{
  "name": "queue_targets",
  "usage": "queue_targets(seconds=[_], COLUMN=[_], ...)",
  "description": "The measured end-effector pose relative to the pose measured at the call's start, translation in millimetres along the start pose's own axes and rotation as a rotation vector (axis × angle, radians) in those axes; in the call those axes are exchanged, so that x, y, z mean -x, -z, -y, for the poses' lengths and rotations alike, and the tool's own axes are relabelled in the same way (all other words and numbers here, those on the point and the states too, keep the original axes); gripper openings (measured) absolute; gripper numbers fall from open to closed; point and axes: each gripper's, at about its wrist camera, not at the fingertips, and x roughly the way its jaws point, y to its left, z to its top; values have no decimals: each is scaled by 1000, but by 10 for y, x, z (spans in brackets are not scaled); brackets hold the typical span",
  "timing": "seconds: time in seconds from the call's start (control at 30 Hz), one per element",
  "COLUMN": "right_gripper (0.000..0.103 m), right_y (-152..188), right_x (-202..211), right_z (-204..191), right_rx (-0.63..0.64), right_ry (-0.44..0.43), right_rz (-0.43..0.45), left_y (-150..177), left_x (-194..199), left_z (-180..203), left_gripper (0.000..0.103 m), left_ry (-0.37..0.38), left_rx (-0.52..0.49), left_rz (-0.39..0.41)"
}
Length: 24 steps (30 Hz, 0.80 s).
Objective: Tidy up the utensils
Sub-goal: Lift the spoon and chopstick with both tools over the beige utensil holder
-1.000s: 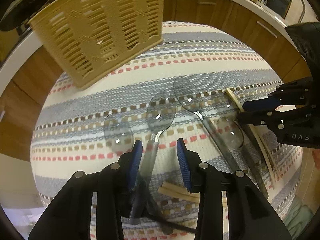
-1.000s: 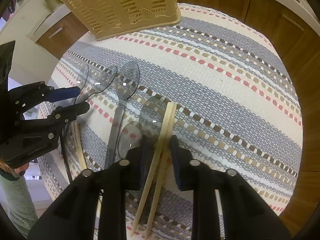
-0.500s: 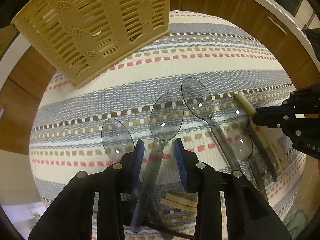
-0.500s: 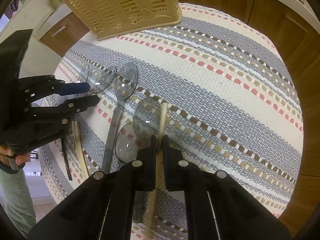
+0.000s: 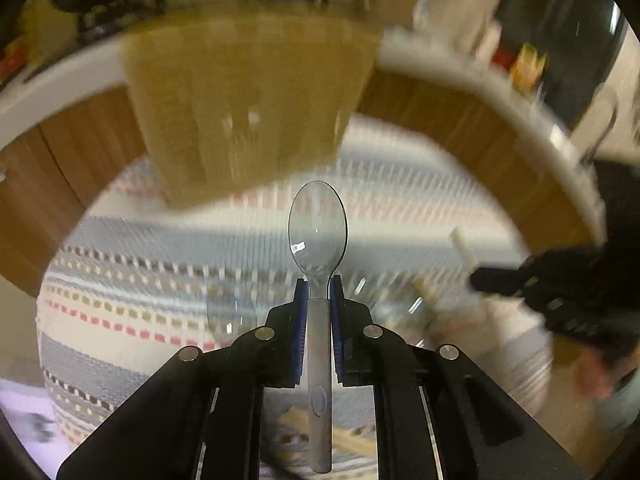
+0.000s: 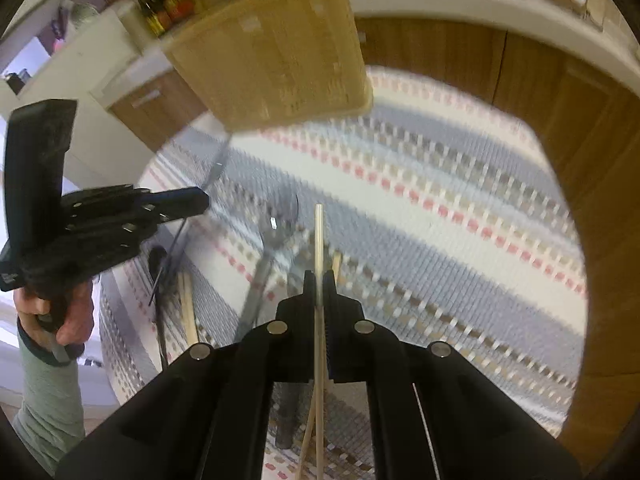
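Woven striped cloth (image 6: 460, 184), cream, grey, pink and tan bands, covers the round table, with wooden cabinet fronts (image 6: 560, 92) and a white countertop (image 6: 460, 4) curving behind it.

Tan slatted plastic basket (image 6: 276, 52): stands at the cloth's far edge, blurred in both views.

Left gripper (image 5: 318, 296), black with blue pads: its jaws have just been closing and are now clenched on the neck of a clear plastic spoon (image 5: 318, 228). The spoon's bowl points toward the basket, and its grey handle runs back between the fingers, raised off the cloth. In the right wrist view this gripper sits over the cloth's left edge, gripped by a hand (image 6: 68, 316) with a pale green sleeve (image 6: 52, 400).

Right gripper (image 6: 319, 280), black: jaws have just closed tight on a single pale wooden chopstick (image 6: 319, 240), which stands nearly vertical in the frame, tip toward the basket and lifted clear of the cloth.

Remaining on the cloth: a clear spoon (image 6: 276, 228) just left of the held chopstick; further chopsticks (image 6: 186, 300) and dark utensils near the left edge, too blurred to identify; another chopstick end (image 6: 337, 264) just right of the gripper tips.
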Motion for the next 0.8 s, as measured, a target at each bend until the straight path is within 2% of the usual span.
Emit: queue_targets(seconds=[0.1, 0.13, 0.2, 0.23, 0.27, 0.33, 0.37, 0.43, 0.47, 0.57, 0.8], right_gripper=[3, 3, 3, 3, 3, 3, 3, 3, 3, 3, 3], right_y=[-135, -216, -344, -442, -512, -717, -849, -1080, -1161, -1484, -2028], right_x=[259, 397, 588, 672, 745, 874, 913, 984, 994, 985, 660], right_z=[-50, -96, -199, -233, -253, -299, -313, -332, -338, -404, -422], right_rx=[38, 62, 96, 108, 114, 123, 122, 124, 133, 155, 157], right_ry=[-5, 5, 24, 24, 21, 32, 27, 22, 41, 93, 115], right_rz=[112, 179, 284, 339, 378, 483, 528, 618, 654, 760, 863], left_y=[-125, -176, -310, -368, -464, -635, -738, -881, -965, -1158, -1384], left_x=[418, 544, 832, 912, 1028, 1163, 1205, 1245, 1247, 1146, 847], left_z=[-20, -14, -17, -31, -26, -33, -55, -29, -50, -147, -470], left_gripper=[9, 9, 9, 9, 9, 9, 9, 9, 9, 9, 9], left_ry=[27, 23, -4, -21, -63, -64, -66, -125, -154, -171, -227], left_rx=[54, 64, 73, 72, 64, 68, 75, 71, 70, 97, 155], left_rz=[177, 234, 379, 428, 511, 608, 637, 711, 741, 785, 847])
